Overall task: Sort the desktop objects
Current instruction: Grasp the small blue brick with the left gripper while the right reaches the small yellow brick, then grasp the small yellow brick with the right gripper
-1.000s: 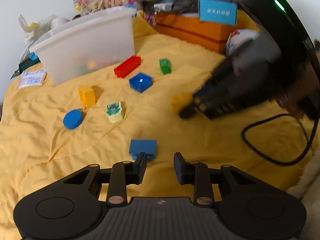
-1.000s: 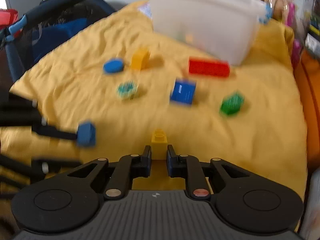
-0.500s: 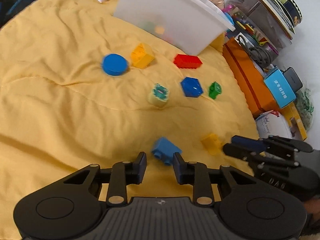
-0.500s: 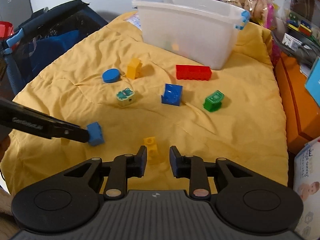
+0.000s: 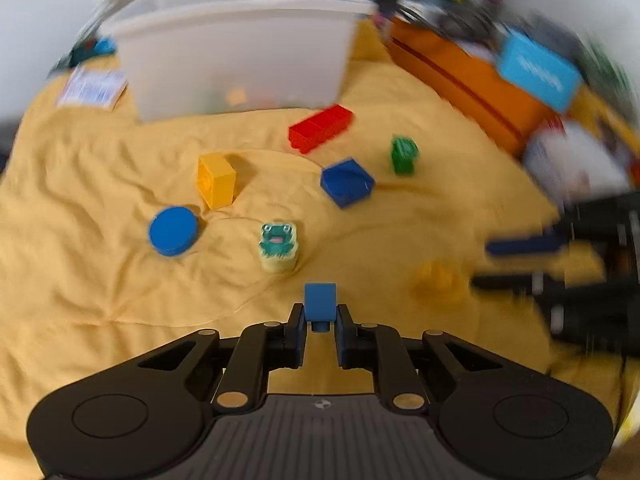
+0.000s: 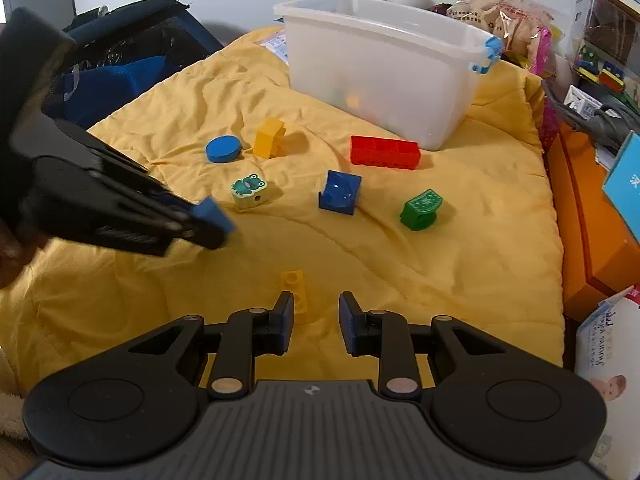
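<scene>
A clear bin stands at the yellow blanket's far edge. The left gripper, jaws just closed, pinches a blue block above the blanket's near edge. The right gripper is spread, its left pad beside a small yellow brick.

Motion blur smears the right hand-held gripper and small yellow brick.

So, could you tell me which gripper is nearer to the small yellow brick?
Right. The right gripper hangs open just above the small yellow brick; the left gripper is farther off, shut on a blue brick.
</scene>
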A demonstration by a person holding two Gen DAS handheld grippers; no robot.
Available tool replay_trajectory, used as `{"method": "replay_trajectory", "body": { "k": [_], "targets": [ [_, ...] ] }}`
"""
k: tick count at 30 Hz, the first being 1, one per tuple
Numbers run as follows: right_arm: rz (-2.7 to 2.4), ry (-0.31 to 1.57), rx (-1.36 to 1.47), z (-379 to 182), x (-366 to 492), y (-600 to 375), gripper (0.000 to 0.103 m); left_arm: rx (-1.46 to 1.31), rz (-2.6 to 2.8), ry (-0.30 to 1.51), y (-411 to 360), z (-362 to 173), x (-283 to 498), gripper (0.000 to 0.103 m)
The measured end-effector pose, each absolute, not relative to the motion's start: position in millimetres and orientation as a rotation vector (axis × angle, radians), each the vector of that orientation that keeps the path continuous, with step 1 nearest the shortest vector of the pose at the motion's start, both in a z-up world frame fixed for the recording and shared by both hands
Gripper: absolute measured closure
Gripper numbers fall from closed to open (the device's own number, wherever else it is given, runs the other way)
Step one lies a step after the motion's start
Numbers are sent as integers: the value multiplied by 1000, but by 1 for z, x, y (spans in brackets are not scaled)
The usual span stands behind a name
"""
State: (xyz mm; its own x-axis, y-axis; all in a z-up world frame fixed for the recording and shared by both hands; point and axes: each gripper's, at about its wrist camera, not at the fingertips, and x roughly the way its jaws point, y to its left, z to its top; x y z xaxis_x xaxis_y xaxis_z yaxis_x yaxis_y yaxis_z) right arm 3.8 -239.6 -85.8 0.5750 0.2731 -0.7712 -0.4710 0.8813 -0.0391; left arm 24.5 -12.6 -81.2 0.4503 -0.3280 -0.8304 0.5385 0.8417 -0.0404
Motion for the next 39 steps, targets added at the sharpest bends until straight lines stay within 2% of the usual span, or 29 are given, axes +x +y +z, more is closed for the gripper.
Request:
{"method": "replay_trajectory", "body": {
  "k": [5, 7, 12, 15, 22, 25, 30, 33, 37, 39],
  "targets": [
    [444, 865, -221, -90, 4, -246, 75, 573, -608, 939, -7, -88, -14, 84],
    [449, 870, -211, -92, 5, -247, 75, 617, -598, 946, -6, -93, -23, 83],
    [469, 857, -209, -91, 8, -244, 75, 572, -581, 917, 6, -93, -33, 80],
    [480, 864, -209, -92, 11, -241, 75, 554, -577, 920, 4, -94, -33, 85],
    [468, 857, -208, -90, 11, -243, 75, 585, -585, 852, -14, -70, -27, 85],
    [463, 861, -197, -91, 12, -245, 75, 581, -584, 852, -22, -75, -20, 81],
    [456, 848, -213, -88, 7, -244, 71, 609, -543, 794, -18, -69, -36, 79],
    [448, 861, -200, -91, 7, -246, 71, 577, -499, 788, -7, -69, -37, 70],
    [460, 869, -185, -93, 10, -243, 71, 495, -516, 829, -1, -79, -28, 69],
    [473, 866, -196, -93, 13, -237, 65, 422, -547, 873, 0, -83, -23, 69]
  ]
}}
